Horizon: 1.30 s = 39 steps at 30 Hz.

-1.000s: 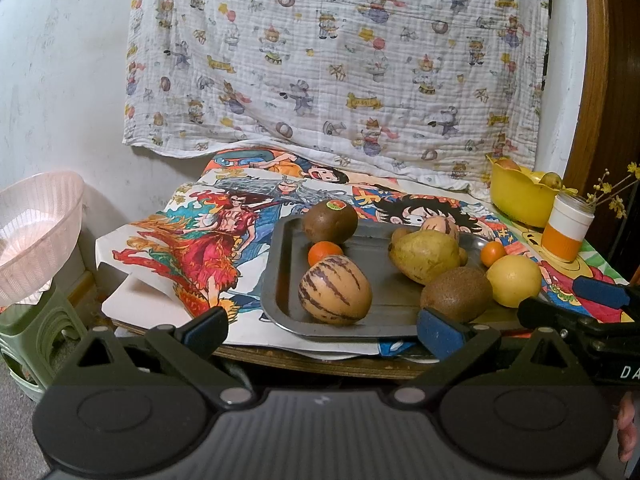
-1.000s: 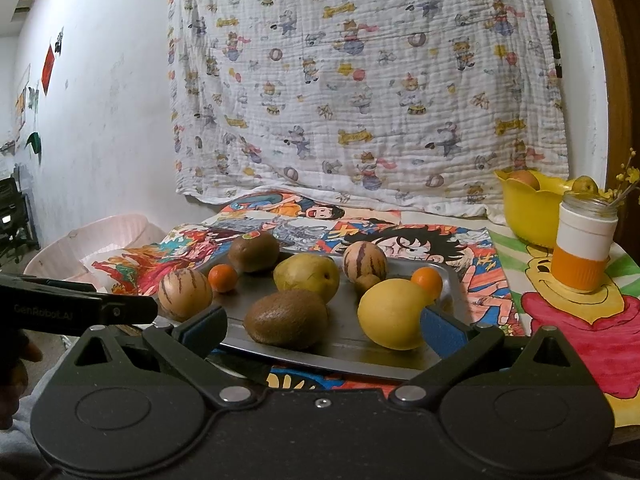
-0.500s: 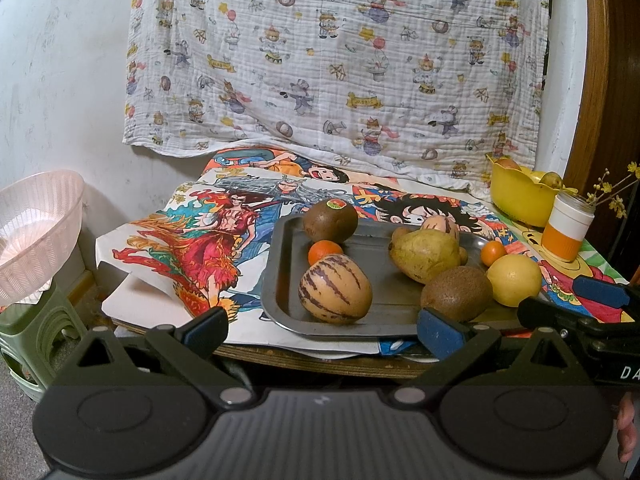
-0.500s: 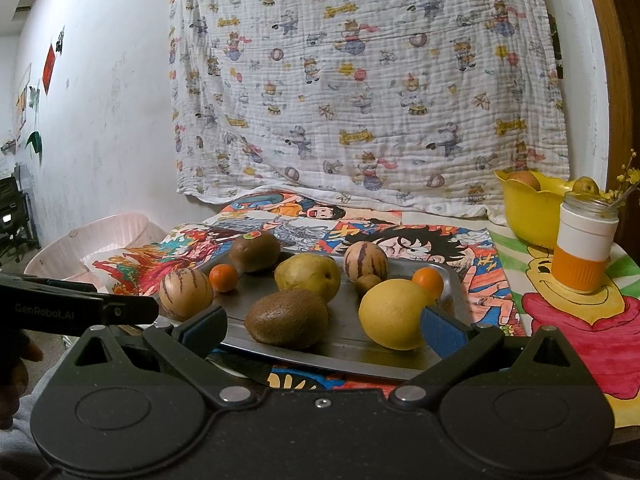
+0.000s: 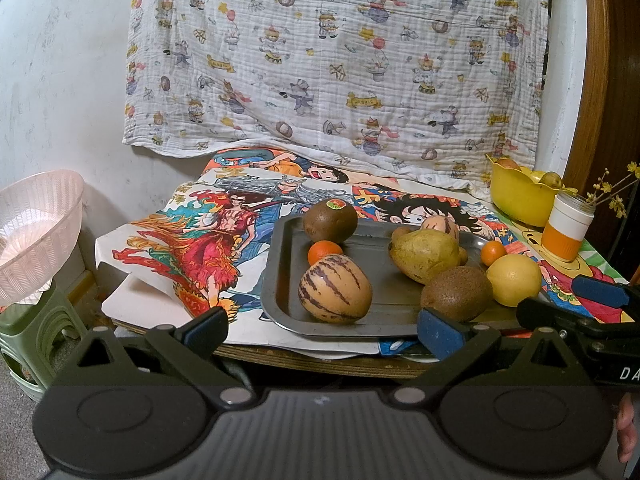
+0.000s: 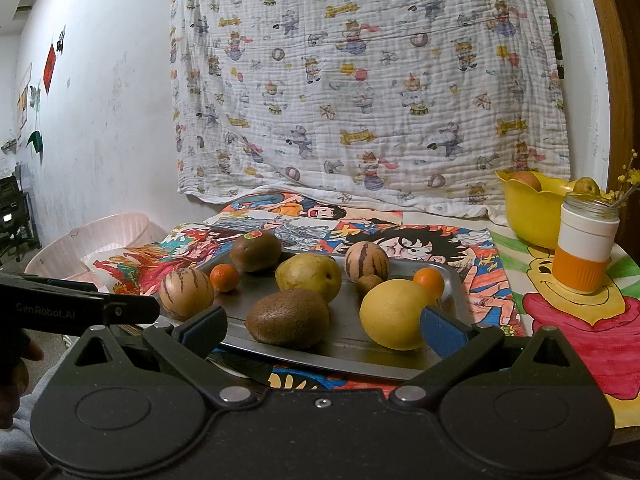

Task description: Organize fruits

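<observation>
A metal tray (image 5: 280,280) (image 6: 452,280) on the table holds several fruits: a striped melon (image 5: 335,289) (image 6: 186,293), two kiwis (image 5: 456,294) (image 5: 329,220), a pear (image 5: 425,255) (image 6: 308,277), a lemon (image 5: 513,279) (image 6: 394,314), two small oranges (image 5: 325,251) (image 5: 493,252) and a second striped fruit (image 6: 366,261). My left gripper (image 5: 322,330) is open and empty before the tray's near edge. My right gripper (image 6: 323,326) is open and empty, near the front kiwi (image 6: 288,319) and lemon.
A yellow bowl (image 5: 516,200) (image 6: 528,212) with fruit stands at the back right beside a jar with an orange band (image 5: 566,232) (image 6: 584,248). A pink basket (image 5: 36,232) (image 6: 92,240) sits on green stools (image 5: 28,340) to the left. A patterned cloth hangs behind.
</observation>
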Each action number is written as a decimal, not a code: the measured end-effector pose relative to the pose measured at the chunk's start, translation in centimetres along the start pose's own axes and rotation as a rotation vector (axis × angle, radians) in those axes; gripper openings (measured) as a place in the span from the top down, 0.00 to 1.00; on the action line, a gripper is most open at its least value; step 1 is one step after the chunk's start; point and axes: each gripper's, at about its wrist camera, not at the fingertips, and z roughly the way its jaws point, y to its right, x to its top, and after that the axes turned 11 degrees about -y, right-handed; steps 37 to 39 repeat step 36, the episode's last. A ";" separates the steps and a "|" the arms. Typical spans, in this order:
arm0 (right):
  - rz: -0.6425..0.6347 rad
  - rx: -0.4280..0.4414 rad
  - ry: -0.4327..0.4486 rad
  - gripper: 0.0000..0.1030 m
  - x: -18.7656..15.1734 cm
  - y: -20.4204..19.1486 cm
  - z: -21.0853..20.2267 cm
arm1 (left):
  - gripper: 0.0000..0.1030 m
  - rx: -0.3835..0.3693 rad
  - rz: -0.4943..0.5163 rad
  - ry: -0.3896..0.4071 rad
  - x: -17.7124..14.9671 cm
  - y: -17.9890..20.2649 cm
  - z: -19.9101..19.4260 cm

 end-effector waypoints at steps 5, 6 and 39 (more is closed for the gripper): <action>-0.004 0.001 0.000 0.01 0.0 -0.1 0.0 | 0.01 -0.001 -0.002 0.000 -0.2 -0.1 0.1; -0.004 0.001 0.000 0.01 0.0 -0.1 0.0 | 0.01 0.000 -0.002 0.000 -0.2 -0.1 0.1; -0.006 0.002 -0.001 0.01 -0.2 -0.6 0.1 | 0.01 0.021 0.015 -0.011 0.0 0.3 -0.2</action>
